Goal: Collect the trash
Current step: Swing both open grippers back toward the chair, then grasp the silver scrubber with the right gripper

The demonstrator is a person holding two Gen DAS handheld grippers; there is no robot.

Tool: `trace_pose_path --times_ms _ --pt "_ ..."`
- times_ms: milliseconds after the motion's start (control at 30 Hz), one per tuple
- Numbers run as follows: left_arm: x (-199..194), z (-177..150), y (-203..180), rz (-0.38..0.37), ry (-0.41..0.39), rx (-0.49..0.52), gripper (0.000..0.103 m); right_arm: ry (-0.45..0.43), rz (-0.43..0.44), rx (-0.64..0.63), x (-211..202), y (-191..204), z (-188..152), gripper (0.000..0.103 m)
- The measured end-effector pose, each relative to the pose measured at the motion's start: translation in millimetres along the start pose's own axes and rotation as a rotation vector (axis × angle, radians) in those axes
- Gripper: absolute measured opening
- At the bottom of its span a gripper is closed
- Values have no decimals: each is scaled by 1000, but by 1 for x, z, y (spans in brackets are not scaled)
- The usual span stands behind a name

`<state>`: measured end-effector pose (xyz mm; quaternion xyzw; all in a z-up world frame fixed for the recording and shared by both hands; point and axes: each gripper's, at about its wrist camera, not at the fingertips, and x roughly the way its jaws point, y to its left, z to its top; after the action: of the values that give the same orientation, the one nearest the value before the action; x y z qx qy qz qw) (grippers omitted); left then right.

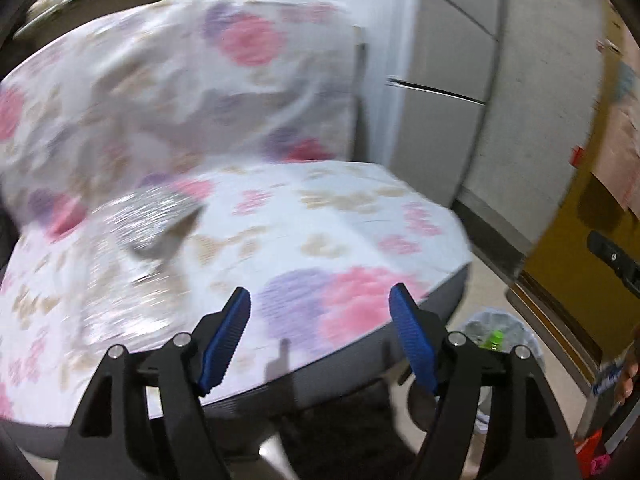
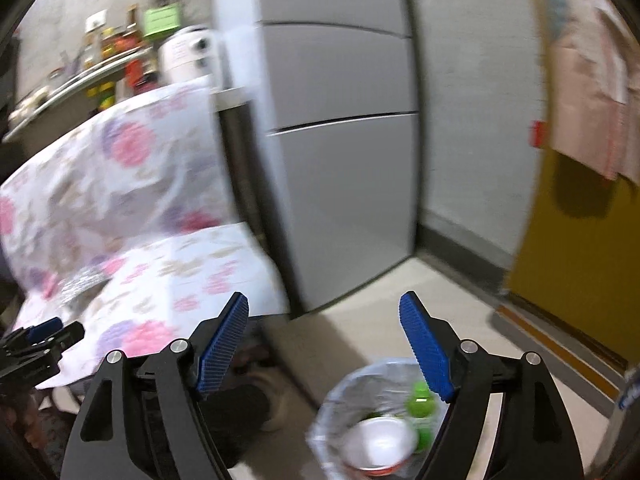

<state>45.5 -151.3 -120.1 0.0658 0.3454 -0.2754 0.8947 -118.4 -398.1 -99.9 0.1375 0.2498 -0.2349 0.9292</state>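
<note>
Below the right gripper (image 2: 324, 344), bowl (image 2: 378, 450) lies in bin (image 2: 332, 400)

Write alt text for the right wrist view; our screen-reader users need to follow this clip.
The open, empty right gripper hangs above a lined trash bin on the floor, which holds a white bowl and a green bottle. To the left are a chair with a floral cover and the left gripper; a grey fridge stands behind.

Even indoor light; heavy motion blur both views; fisheye bending, dark corners.
</note>
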Motion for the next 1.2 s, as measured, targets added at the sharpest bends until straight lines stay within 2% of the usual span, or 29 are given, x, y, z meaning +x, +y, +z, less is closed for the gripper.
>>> trace_pose_path --times_ms 167,400,533,667,833,1067,1200 --pt "-22 -8 64 107 -18 -97 70 21 154 -121 19 74 11 78" --pt "-50 -14 159 353 -70 -234 70 61 396 -373 43 206 18 77" --pt "-54 -19 200 413 -58 -310 70 112 489 -456 66 274 14 77" --pt "-53 -24 225 447 -43 -346 70 160 518 -522 94 333 5 76" --pt "-39 -28 252 452 -23 -388 70 219 516 -574 134 380 -6 75" --pt "-26 -31 261 418 -5 -407 70 306 444 -632 181 409 -16 52" --pt "-25 -29 256 405 -7 -400 70 273 423 -626 183 406 -8 13"
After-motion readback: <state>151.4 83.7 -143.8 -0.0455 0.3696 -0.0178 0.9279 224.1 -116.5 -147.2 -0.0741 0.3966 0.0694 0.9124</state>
